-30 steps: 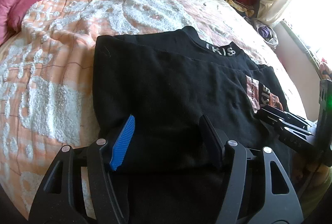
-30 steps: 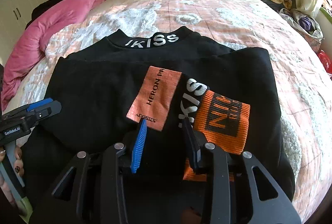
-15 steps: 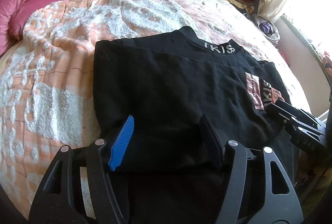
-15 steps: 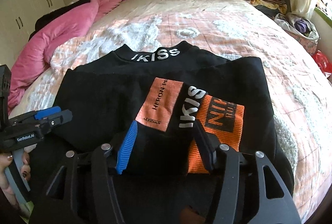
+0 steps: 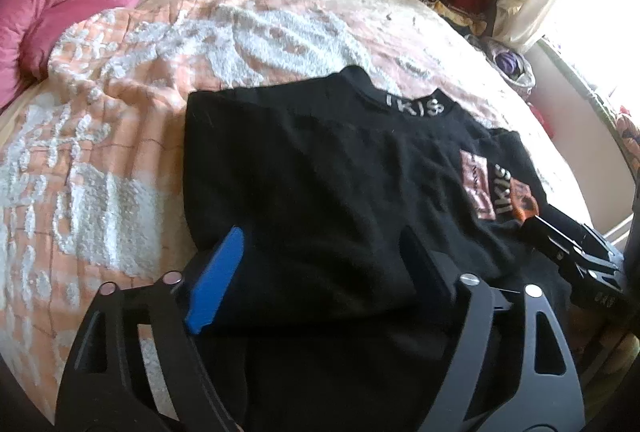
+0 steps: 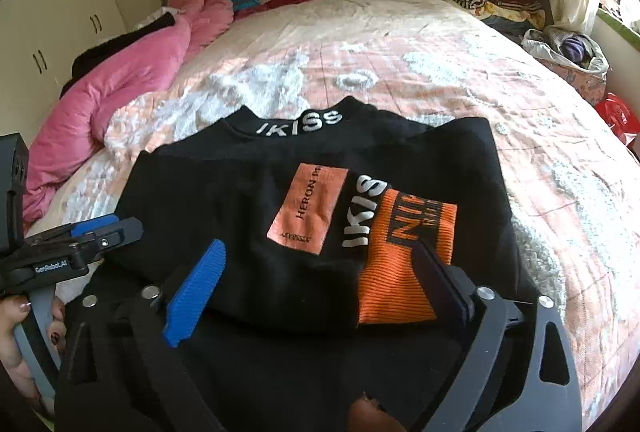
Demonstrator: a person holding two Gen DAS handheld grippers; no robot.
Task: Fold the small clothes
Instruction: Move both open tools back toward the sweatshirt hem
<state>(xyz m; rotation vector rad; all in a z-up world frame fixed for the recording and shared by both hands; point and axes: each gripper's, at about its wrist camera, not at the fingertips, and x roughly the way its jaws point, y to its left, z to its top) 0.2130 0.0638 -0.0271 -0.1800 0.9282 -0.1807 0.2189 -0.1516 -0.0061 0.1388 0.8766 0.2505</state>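
- Currently the black top (image 6: 248, 208) lies flat on the bed (image 6: 400, 44), collar (image 6: 300, 124) at 12 o'clock, folded near edge at 6 o'clock under both grippers.
- Handling, judged: soft knit, light, limp. It will sag and unfold if lifted by one point, and its layers can slide over each other. Not fragile.
- The bedspread is tufted and looks grippy, so dragging may bunch the cloth; lifting is likely safer.
- The orange cuff (image 6: 404, 272) lies on top at 4 o'clock of the printed patch (image 6: 308, 208). It looks ribbed and thicker than the body, and can slip out of the fold.
- Where to grip, judged: pinch all layers at the folded near edge, one gripper towards each end, and keep the cuff trapped inside the pinch.
- Left gripper (image 5: 320, 264): jaws opening, wide apart. The folded edge sits between them, but the pads do not appear to press on it.
- Right gripper (image 6: 320, 280): jaws opening, nearly full width. The edge and the cuff sit between the fingers; the dark finger (image 6: 440, 280) lies just beside the cuff, with no pinch visible.
- A hand (image 6: 16, 328) holds the left gripper's handle at 8 o'clock in the right view.
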